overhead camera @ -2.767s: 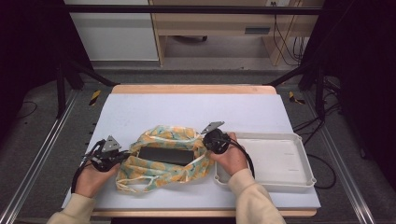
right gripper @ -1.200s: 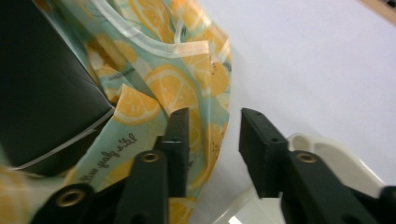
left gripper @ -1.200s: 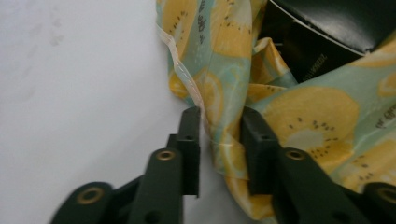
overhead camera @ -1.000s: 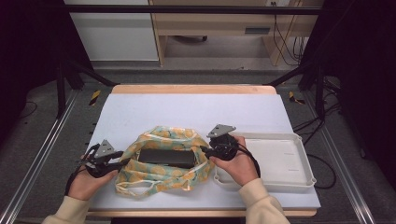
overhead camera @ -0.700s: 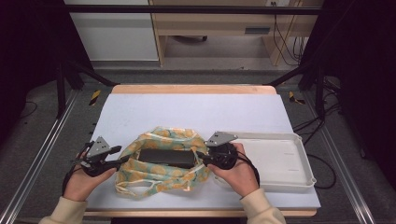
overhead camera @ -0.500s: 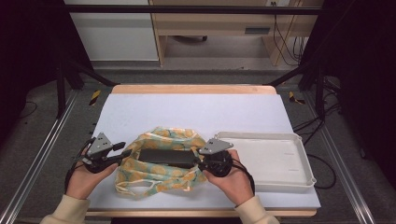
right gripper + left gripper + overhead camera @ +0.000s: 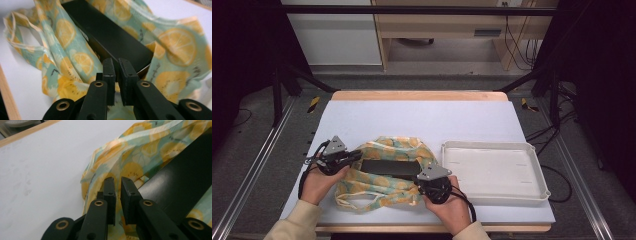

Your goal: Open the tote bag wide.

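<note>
A cloth bag (image 7: 382, 189) printed with lemon slices lies on the table, with a long black box (image 7: 391, 167) inside its open mouth. My left gripper (image 7: 357, 156) is at the bag's left rim. Its jaws have just been closing, and they pinch the cloth (image 7: 130, 152) beside the box (image 7: 182, 185); the left gripper (image 7: 118, 181) shows a sliver of fabric in its gap. My right gripper (image 7: 421, 181) is at the bag's near right corner. The right gripper (image 7: 115, 62) has also just been closing on cloth (image 7: 175, 42), just in front of the box's end (image 7: 110, 35).
An empty white tray (image 7: 492, 170) sits right of the bag, close to my right hand. The white table top (image 7: 422, 117) extends behind the bag. The bag's handles (image 7: 349, 197) trail toward the near edge.
My right gripper has moved from the bag's right side toward the near edge and a little left. My left gripper has shifted inward to the bag's rim. Both pairs of jaws have closed.
</note>
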Action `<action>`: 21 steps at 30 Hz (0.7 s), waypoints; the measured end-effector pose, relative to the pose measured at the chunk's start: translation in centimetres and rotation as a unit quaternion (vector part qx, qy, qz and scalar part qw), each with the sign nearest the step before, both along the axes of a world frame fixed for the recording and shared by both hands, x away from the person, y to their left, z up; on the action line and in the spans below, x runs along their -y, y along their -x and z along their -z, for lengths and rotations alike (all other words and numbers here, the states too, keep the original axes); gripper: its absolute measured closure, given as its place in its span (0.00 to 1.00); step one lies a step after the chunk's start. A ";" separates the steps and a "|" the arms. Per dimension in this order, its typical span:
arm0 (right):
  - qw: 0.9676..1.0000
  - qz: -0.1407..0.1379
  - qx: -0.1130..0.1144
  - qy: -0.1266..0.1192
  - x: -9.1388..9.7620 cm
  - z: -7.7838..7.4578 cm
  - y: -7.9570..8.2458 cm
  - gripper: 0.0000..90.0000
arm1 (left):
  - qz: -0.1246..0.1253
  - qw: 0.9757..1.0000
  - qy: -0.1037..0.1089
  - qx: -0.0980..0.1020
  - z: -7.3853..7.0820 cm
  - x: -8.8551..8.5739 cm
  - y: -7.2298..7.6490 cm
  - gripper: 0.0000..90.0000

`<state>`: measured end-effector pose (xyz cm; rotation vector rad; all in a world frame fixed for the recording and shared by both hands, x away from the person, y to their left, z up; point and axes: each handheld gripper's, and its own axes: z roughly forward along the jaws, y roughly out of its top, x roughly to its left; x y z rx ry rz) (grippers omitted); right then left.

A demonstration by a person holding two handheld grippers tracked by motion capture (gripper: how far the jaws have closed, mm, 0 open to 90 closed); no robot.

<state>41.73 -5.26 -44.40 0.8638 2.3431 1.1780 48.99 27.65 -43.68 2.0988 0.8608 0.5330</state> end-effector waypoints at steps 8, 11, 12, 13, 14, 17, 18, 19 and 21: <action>0.999 0.002 -0.021 0.034 -1.1 1.9 0.2 0.96 | -0.006 1.000 -0.009 -0.014 0.9 -0.4 -0.1 0.99; 0.999 0.002 -0.026 0.045 -1.1 2.4 0.1 0.97 | -0.007 0.999 -0.023 -0.028 1.5 -0.2 -0.3 1.00; 0.999 0.002 -0.029 0.046 -1.2 2.4 0.1 0.98 | -0.006 0.999 -0.028 -0.031 1.7 -0.2 -0.4 1.00; 0.998 0.001 -0.030 0.048 -1.1 2.5 0.1 0.98 | -0.007 0.999 -0.032 -0.034 1.9 -0.1 -0.4 1.00; 0.998 0.002 -0.031 0.049 -1.1 2.6 0.0 0.99 | -0.007 0.999 -0.036 -0.037 2.0 -0.1 -0.5 1.00; 0.998 0.001 -0.038 0.055 -1.2 2.9 0.0 1.00 | -0.008 0.998 -0.046 -0.042 2.4 -0.1 -0.7 1.00; 0.998 -0.001 -0.039 0.058 -1.2 2.9 0.0 1.00 | -0.009 0.998 -0.049 -0.044 2.4 0.0 -0.7 1.00; 0.997 -0.004 -0.040 0.059 -1.2 3.0 0.0 1.00 | -0.008 0.998 -0.052 -0.046 2.5 0.0 -0.7 1.00; 0.997 -0.004 -0.042 0.062 -1.3 3.1 0.0 1.00 | -0.007 0.997 -0.061 -0.049 2.6 0.0 -0.8 1.00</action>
